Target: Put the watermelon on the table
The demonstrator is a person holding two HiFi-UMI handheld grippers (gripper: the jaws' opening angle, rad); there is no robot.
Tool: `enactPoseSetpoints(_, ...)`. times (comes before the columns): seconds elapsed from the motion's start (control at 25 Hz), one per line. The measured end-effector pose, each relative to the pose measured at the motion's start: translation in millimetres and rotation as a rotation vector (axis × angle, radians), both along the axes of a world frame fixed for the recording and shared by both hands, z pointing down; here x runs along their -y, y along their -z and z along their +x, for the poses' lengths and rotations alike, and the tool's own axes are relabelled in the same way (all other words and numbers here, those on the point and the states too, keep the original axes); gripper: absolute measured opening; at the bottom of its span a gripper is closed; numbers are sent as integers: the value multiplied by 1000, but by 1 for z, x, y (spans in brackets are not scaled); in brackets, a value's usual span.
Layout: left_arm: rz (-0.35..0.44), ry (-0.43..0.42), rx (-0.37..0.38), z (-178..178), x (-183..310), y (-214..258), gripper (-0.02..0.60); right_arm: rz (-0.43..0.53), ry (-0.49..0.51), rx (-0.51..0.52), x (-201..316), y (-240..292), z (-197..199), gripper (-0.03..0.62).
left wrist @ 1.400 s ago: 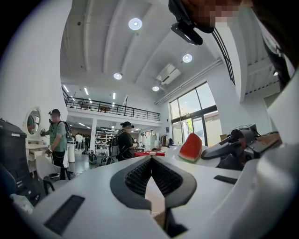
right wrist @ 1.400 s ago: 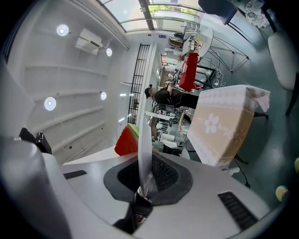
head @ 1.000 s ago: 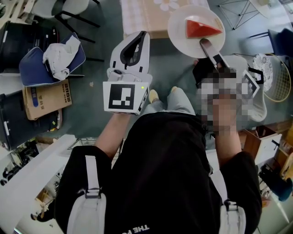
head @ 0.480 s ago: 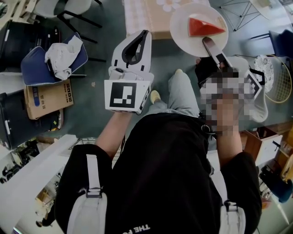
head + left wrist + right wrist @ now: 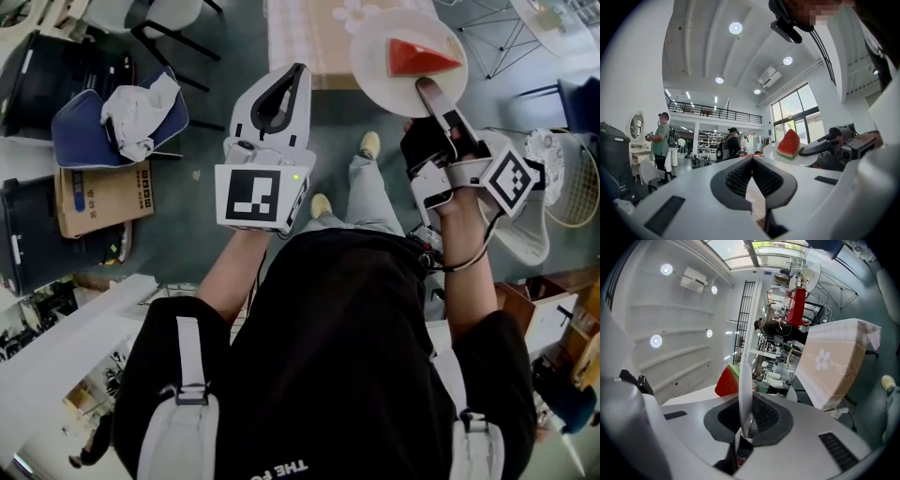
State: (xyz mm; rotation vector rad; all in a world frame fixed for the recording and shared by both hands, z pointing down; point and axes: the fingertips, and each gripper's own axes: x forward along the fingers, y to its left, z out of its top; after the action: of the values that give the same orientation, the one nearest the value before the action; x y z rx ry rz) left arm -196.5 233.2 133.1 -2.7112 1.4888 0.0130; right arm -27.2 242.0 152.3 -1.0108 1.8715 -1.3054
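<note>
Your right gripper (image 5: 429, 91) has its fingers (image 5: 441, 108) clamped on the near rim of the plate (image 5: 375, 56), and that thin pinch is all that carries it. The watermelon (image 5: 420, 56) lies loose on the plate at the upper right of the head view, not yet on the worktop (image 5: 314, 42), which shows at the upper centre. The main risk is tilt. If your wrist rolls or the plate pivots in the pinch, the wedge will likely slide off the far edge and drop to the floor (image 5: 347, 112). The weight sits out beyond the grip, so a quick move could lever the rim loose too. Watch the worktop's edge as well, because a knock against it could jar the plate. How high the plate rides above that edge cannot be told from here. Your left gripper (image 5: 295, 75) has its fingers (image 5: 736, 176) together on nothing, to the left of the plate, so it gives no support.
</note>
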Motion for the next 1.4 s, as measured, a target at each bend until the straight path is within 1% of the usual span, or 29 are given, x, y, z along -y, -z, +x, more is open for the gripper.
enactPoseSetpoints(0.2,23,13,20,6,10,-2,8,1,8,7,10,-6,6,29)
enactPoseSetpoints(0.36,7,34,31,16,38,-4,8,-13,31,19,37,-10,16,29)
enactPoseSetpoints(0.6,5,39,33,41,74,-7,8,-11,45,26,72,-16,36,29)
enactPoseSetpoints(0.76,9,36,58,60,102,-9,8,-18,58,22,97,-20,48,29)
enactPoseSetpoints(1.0,7,45,38,84,148,-1,8,-44,77,19,143,-22,63,29)
enactPoseSetpoints(1.24,20,47,51,97,178,-5,8,-39,88,28,175,-27,75,29)
enactPoseSetpoints(1.4,13,61,48,102,203,-2,8,-40,99,35,200,-25,79,29)
